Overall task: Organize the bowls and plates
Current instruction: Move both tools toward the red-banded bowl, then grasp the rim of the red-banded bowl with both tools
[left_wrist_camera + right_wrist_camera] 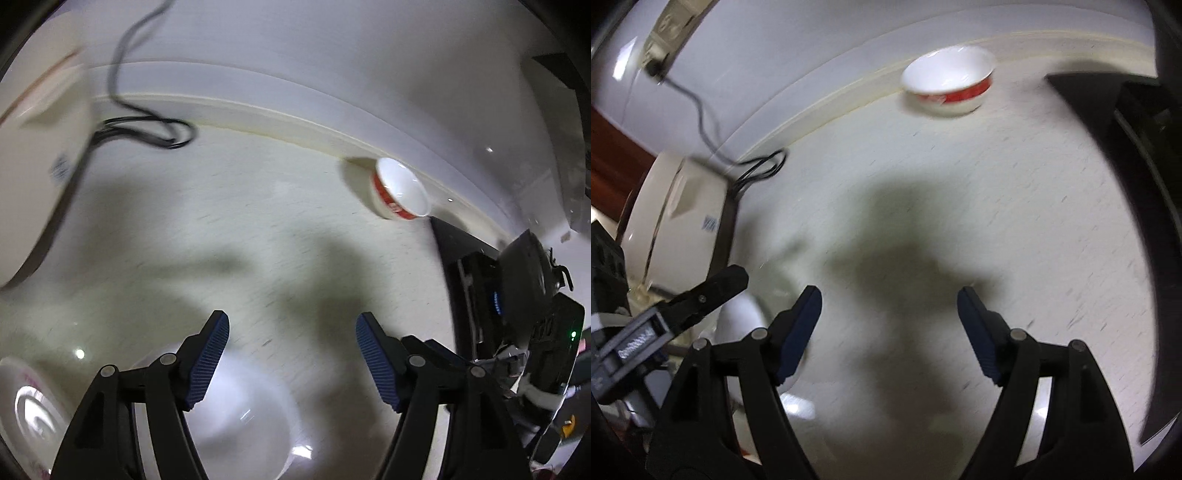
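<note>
The left gripper point(291, 325) is pointing steeply down at the pale countertop point(258, 229), its jaws standing spread with only bare surface between the blue pads point(210, 354). Directly beneath its fingers a white bowl point(251, 417) is sitting on the countertop, blurred, and a white plate point(26, 402) with a faint pink rim pattern is lying just beside that bowl at the lower left edge of the left wrist view. The right gripper point(889, 306) is pointing down at the same surface, its jaws likewise standing spread and pinching nothing. In the right wrist view the left gripper is showing at the lower left, over white dishes that are too blurred to tell apart. Further out, a cream-coloured appliance point(679, 221) is standing at the left side of the countertop, with a black cable point(147, 125) lying coiled behind it and running up the wall to a socket point(661, 40). A black appliance point(1126, 184) is occupying the right side of the counter. At the far edge, a white bowl with a red band point(951, 83) is sitting upright against the raised back lip of the countertop, well apart from both grippers and near the black appliance.
</note>
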The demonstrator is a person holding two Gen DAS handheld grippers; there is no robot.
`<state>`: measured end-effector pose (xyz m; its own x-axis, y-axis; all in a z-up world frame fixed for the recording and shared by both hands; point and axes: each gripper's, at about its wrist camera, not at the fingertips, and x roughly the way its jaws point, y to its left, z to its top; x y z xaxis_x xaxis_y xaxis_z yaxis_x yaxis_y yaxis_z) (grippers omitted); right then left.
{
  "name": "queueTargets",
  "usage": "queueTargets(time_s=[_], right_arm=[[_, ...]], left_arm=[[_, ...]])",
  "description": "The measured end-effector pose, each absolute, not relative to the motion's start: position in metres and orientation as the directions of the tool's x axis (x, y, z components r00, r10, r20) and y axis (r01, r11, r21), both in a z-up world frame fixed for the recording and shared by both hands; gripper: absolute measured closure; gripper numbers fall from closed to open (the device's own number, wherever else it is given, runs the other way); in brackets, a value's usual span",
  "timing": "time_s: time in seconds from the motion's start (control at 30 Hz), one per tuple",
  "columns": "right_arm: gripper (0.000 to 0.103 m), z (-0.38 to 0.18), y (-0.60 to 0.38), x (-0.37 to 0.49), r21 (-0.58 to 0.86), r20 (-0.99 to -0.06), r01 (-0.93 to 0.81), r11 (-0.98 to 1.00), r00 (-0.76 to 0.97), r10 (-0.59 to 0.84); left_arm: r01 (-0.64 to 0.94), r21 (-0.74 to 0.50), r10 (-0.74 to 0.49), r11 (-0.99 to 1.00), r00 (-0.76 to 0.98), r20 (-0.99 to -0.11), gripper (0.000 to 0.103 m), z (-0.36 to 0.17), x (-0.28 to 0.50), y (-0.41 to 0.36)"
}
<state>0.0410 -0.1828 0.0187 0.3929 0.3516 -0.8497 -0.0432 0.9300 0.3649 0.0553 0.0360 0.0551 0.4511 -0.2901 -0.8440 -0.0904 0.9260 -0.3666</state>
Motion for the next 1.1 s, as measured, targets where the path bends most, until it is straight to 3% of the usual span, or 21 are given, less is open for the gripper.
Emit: queueTargets(time_s=[0.33,0.53,1.0,1.03,1.1], right_arm=[[0.025,0.030,-0.210,0.126,0.266,-0.850,0.050,0.963,0.483,0.210],[0.025,0.022,-0.234,0.179,0.286,-0.849,0.165,0.944,0.501,0.170],[0.030,-0.018,-0.240,0.240,0.286,-0.890,0.255,0.924,0.428,0.158],[0.036,-0.023,-0.241,0.241,0.291,-0.894,0.262,0.920,0.416,0.164],[0.061,-0.029,-0.241,0.241,0.298,-0.898,0.254,0.920,0.401,0.180]], left_arm=[[-0.089,-0.446,-0.376,0.891,0.406,-0.833,0.031,0.062,0.172,-0.002],[-0.104,-0.493,-0.429,0.864,0.362,-0.828,0.031,0.045,0.234,-0.024],[-0.163,-0.440,-0.382,0.883,0.294,-0.876,0.031,-0.013,0.305,-0.053],[-0.168,-0.438,-0.382,0.883,0.284,-0.880,0.031,-0.018,0.305,-0.053],[-0.163,-0.446,-0.388,0.880,0.292,-0.874,0.035,-0.025,0.300,-0.053]])
